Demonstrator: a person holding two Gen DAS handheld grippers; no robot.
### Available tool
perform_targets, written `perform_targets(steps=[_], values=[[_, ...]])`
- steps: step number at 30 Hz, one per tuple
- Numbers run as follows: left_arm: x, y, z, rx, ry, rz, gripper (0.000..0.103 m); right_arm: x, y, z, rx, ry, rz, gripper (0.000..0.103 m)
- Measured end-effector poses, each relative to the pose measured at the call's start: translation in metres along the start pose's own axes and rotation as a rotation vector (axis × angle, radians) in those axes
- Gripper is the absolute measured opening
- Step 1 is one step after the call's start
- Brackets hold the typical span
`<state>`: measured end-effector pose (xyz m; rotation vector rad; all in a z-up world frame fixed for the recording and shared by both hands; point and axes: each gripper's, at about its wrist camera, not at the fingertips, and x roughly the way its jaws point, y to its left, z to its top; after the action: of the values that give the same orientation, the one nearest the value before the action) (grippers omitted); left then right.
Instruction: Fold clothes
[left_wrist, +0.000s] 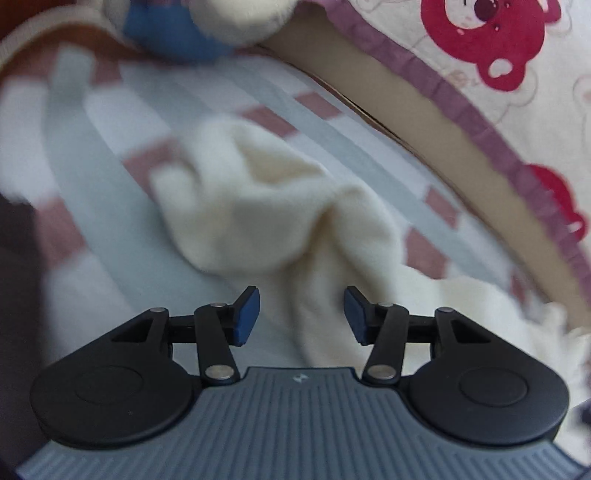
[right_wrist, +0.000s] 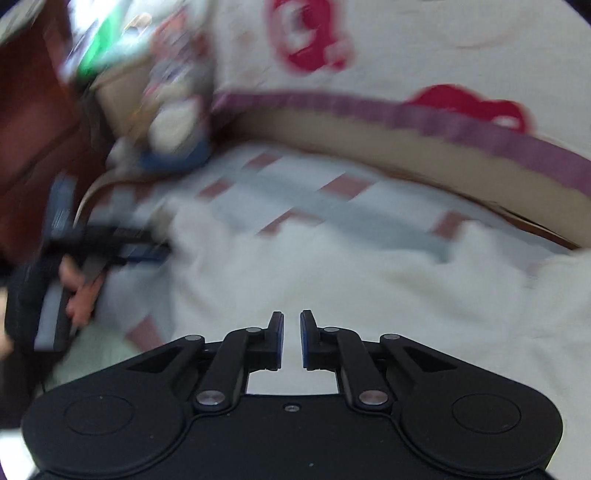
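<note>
Black left gripper (left_wrist: 301, 315), fingers wide apart and empty, hovers over rumpled cream fleece garment (left_wrist: 266, 214) mid-frame, seemingly for grasping; right gripper (right_wrist: 291, 341), fingers nearly closed, holds nothing

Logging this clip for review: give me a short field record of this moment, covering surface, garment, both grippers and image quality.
surface: bed sheet with grey and dusty-red checks
garment: cream fleecy garment, crumpled, not yet folded
left gripper: open, over the garment, nothing between the pads
right gripper: narrow gap, nothing visibly held; grip state unclear
background: bear-print bedding with a purple border, plush toy at the far edge
person: a hand on the other gripper, seen from the right wrist
image quality: motion blur, strong in the right wrist view
</note>
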<state>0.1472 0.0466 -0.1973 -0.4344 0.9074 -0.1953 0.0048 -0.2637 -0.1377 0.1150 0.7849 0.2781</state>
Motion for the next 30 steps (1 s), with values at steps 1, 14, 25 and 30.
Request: perform_targets(steps=[1, 14, 25, 30], values=[[0.003, 0.000, -0.003, -0.015, 0.001, -0.038, 0.050, 0.005, 0.014, -0.003, -0.056, 0.022, 0.008, 0.011], [-0.038, -0.036, 0.006, 0.151, -0.224, -0.124, 0.006, -0.021, -0.010, -0.065, -0.005, 0.157, -0.037, 0.020], [-0.091, -0.023, -0.058, 0.183, -0.165, 0.074, 0.005, -0.007, -0.059, -0.003, -0.056, 0.118, -0.106, 0.029], [-0.087, -0.023, -0.060, 0.235, -0.143, 0.078, 0.005, 0.030, -0.116, 0.051, 0.045, 0.111, -0.231, 0.060]])
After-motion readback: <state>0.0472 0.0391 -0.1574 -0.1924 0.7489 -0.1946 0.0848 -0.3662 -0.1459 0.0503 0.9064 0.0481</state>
